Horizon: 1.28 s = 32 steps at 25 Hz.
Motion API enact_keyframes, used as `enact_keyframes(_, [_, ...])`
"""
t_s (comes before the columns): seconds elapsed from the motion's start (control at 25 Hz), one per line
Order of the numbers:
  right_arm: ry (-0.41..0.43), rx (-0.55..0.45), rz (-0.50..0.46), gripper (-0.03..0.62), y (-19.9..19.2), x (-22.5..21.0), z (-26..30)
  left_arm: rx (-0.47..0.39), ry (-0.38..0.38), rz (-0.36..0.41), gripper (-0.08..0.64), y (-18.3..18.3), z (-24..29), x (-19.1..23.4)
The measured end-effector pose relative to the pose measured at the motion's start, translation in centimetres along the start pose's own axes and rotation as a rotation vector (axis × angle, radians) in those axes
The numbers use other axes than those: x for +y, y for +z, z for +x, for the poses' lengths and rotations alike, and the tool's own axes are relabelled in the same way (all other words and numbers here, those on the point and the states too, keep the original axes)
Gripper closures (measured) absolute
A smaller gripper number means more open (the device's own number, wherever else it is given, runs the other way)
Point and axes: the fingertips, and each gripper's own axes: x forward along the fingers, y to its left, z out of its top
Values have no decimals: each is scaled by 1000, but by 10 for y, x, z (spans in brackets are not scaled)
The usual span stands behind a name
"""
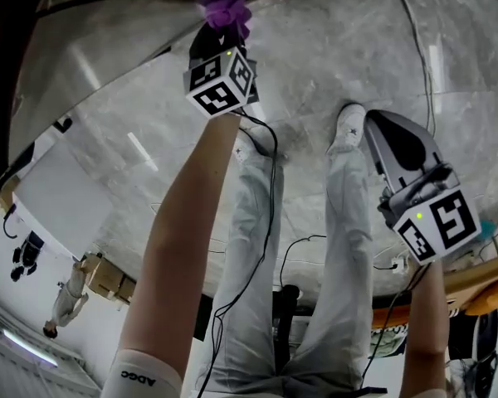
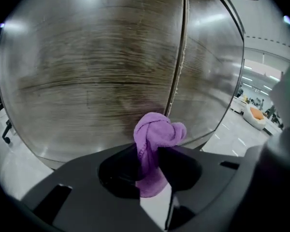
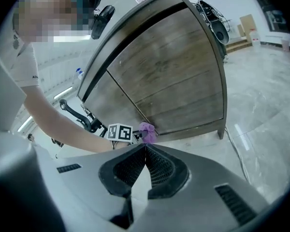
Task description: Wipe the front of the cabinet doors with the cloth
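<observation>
The purple cloth (image 2: 157, 132) is bunched between the jaws of my left gripper (image 2: 150, 151), which is shut on it. It is pressed low against the brown wooden cabinet doors (image 2: 96, 66), just beside the vertical seam (image 2: 180, 57) between them. In the head view the cloth (image 1: 225, 10) shows at the top, ahead of the left gripper (image 1: 222, 30), against the cabinet (image 1: 108, 2). My right gripper (image 1: 382, 127) hangs back at the right, away from the cabinet. Its jaws (image 3: 145, 148) are shut with nothing between them. From there I see the cabinet (image 3: 174, 71) and the cloth (image 3: 147, 131).
The floor (image 1: 315, 65) is grey marble. The person's legs (image 1: 257, 247) and white shoes (image 1: 347, 127) stand in front of the cabinet, with black cables (image 1: 270, 222) trailing between them. A power strip (image 1: 394, 264) lies at the right. Cardboard boxes (image 1: 108, 279) and another person (image 1: 66, 298) are far left.
</observation>
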Motion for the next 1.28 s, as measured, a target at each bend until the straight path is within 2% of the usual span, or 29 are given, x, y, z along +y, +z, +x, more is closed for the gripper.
enact_keyframes(0.16, [-10,-1,1,565,-10,9,21,3,-58,79,449,-3,-3,22])
enact_keyframes(0.24, [-16,0,0,565,-14,14,31,11,-61,97,449,-7,-9,43])
enact_keyframes(0.52, [-5,26,-29,565,-20,49,63,41,49,120,449,-25,-48,158])
enact_keyframes(0.68, [-45,52,-42,565,-28,59,76,74,113,151,449,-33,-73,221])
enact_keyframes(0.8, [-85,14,-63,565,-13,63,82,60,166,112,449,-29,-89,254])
enact_keyframes(0.92, [-89,-32,-55,565,3,75,89,55,190,84,449,-31,-100,274])
enact_keyframes(1.04, [-68,-53,-66,565,14,95,100,59,202,76,449,-30,-107,288])
enact_keyframes(1.28, [-10,-35,-102,565,20,135,109,13,272,9,451,-15,-141,313])
